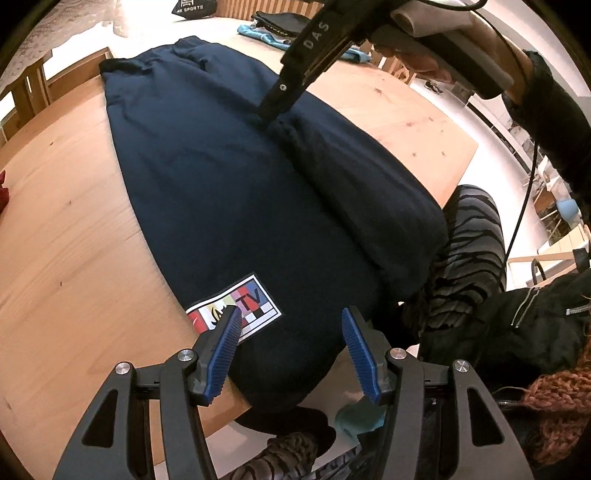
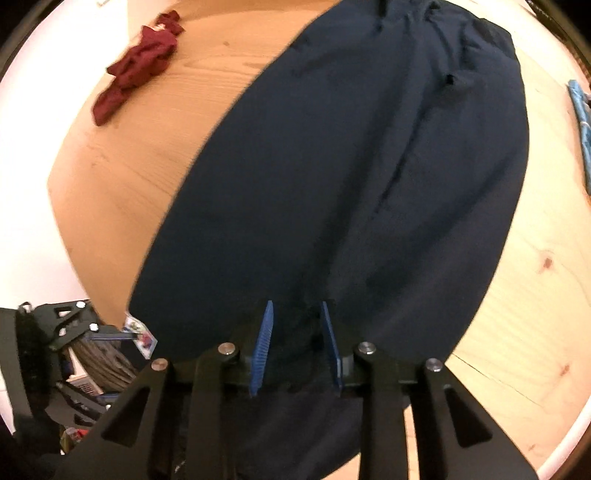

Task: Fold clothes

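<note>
while a navy garment [image 1: 229, 192] lies spread lengthwise across the pale wooden bench [image 1: 66, 240], the left claw [image 1: 291, 325] hovers at the bottom of the left wrist view, its blue ribbed pads [image 1: 360, 350] standing apart over the cloth's near end with nothing pinched between them. just beside the left pad sits a multicoloured tv patch [image 1: 243, 302] sewn on the fabric. at the top centre of that view the right claw [image 1: 271, 112] points down onto a bunched ridge of the garment; in the right wrist view, which is blurred, its pads [image 2: 264, 343] are narrowly parted with dark cloth rising between them, and whether they press on it cannot be told. a long fold runs along the right side of the garment, whose near end hangs over the bench edge. a crumpled dark red cloth [image 2: 136, 62] lies well apart at the upper left of the right wrist view. light blue and black clothes [image 1: 273, 31] sit on the bench at the top of the left wrist view. no container shows on the bench.
</note>
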### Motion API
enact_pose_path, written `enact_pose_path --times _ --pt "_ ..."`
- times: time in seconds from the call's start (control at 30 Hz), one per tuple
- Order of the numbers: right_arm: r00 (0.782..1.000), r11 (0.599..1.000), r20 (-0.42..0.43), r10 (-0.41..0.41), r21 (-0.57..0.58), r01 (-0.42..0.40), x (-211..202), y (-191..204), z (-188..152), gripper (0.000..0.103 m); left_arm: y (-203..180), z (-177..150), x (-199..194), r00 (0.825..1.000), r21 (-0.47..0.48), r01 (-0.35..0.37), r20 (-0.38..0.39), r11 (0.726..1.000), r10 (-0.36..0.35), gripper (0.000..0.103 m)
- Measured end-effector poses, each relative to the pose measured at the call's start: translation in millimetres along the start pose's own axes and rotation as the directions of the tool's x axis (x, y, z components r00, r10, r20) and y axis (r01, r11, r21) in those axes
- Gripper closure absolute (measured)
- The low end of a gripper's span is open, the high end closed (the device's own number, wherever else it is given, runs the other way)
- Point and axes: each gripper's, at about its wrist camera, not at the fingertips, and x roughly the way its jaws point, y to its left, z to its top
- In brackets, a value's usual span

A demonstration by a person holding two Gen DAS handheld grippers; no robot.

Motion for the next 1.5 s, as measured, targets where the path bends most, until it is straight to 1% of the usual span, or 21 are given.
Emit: enact_pose_path --times 0.1,0.23,0.33,0.43,0.5,0.57,0.6,0.8,0.83,0.87,0.9,1.0,1.07,1.17,1.23,1.33,1.37,1.4,1.43,1.47,1.5 --pt "1.000 1.000 -0.013 0.011 -0.008 -0.011 14 4 2 0.076 1 0 0 1.000 0.007 -0.004 -0.004 1.000 0.004 0.048" --pt "0.999 0.996 0.015 -0.046 -0.072 0.047 22 18 7 0.076 -2 0 1 1.000 0.023 -0.011 -0.010 1.000 0.011 0.045" --pt "0.993 0.983 0.018 -0.117 -0.144 0.118 28 32 10 0.077 -3 -1 1 1.000 0.026 -0.006 -0.012 1.000 0.006 0.045" --pt "0.988 0.972 0.030 -0.151 -0.175 0.154 30 43 14 0.078 -2 -2 1 1.000 0.027 -0.001 -0.010 1.000 0.001 0.045" --pt "0.988 0.972 0.026 -0.153 -0.178 0.156 31 47 19 0.078 -1 -2 1 1.000 0.023 0.003 -0.008 1.000 -0.003 0.045" --pt "0.985 0.973 -0.022 -0.171 -0.163 0.165 40 48 25 0.076 0 -2 1 1.000 0.020 0.006 -0.007 1.000 -0.006 0.045" --pt "0.985 0.974 -0.031 -0.171 -0.156 0.164 43 48 28 0.076 -1 -2 1 1.000 0.020 0.006 -0.007 1.000 -0.006 0.045" --pt "0.982 0.971 -0.044 -0.182 -0.163 0.173 55 53 34 0.076 0 -4 1 1.000 0.021 0.012 -0.005 1.000 -0.012 0.045" --pt "0.982 0.971 -0.040 -0.182 -0.162 0.174 57 53 35 0.079 1 -3 1 1.000 0.019 0.013 -0.005 1.000 -0.012 0.045" --pt "0.982 0.971 -0.034 -0.183 -0.162 0.176 58 52 36 0.092 1 -3 1 1.000 0.021 0.010 -0.006 1.000 -0.010 0.045" --pt "0.985 0.974 -0.025 -0.171 -0.155 0.165 57 51 37 0.097 0 -3 1 1.000 0.023 0.007 -0.006 1.000 -0.007 0.045" --pt "0.998 0.995 0.008 -0.055 -0.084 0.056 54 41 42 0.099 0 -3 1 1.000 0.031 -0.003 -0.009 1.000 0.003 0.045" --pt "0.999 0.998 0.049 0.014 -0.058 -0.011 50 39 44 0.099 -1 -3 0 1.000 0.036 -0.012 -0.011 0.999 0.012 0.045" --pt "0.994 0.997 0.090 0.066 -0.045 -0.062 45 41 48 0.100 -1 -4 -1 0.999 0.036 -0.024 -0.021 0.999 0.025 0.045" --pt "0.985 0.992 0.121 0.124 -0.019 -0.122 42 40 52 0.099 -2 -4 -1 0.999 0.038 -0.035 -0.028 0.999 0.036 0.045" --pt "0.952 0.967 0.178 0.250 0.005 -0.255 38 33 52 0.099 -2 -5 -1 0.998 0.044 -0.047 -0.042 0.998 0.049 0.045" --pt "0.948 0.965 0.186 0.259 0.000 -0.263 41 39 51 0.099 -1 -5 0 0.997 0.045 -0.051 -0.048 0.998 0.053 0.045" --pt "0.958 0.973 0.172 0.227 -0.012 -0.229 48 48 53 0.099 -1 -5 1 0.997 0.044 -0.054 -0.052 0.998 0.056 0.045" --pt "0.980 0.990 0.143 0.139 -0.033 -0.136 58 56 55 0.099 -1 -6 0 0.997 0.044 -0.057 -0.055 0.997 0.059 0.045" --pt "0.991 0.998 0.122 0.058 -0.045 -0.052 57 62 48 0.098 -1 -6 0 0.996 0.044 -0.060 -0.056 0.997 0.062 0.045" --pt "0.994 0.999 0.104 0.025 -0.047 -0.020 52 65 39 0.097 -1 -7 -1 0.996 0.045 -0.063 -0.053 0.997 0.066 0.045"
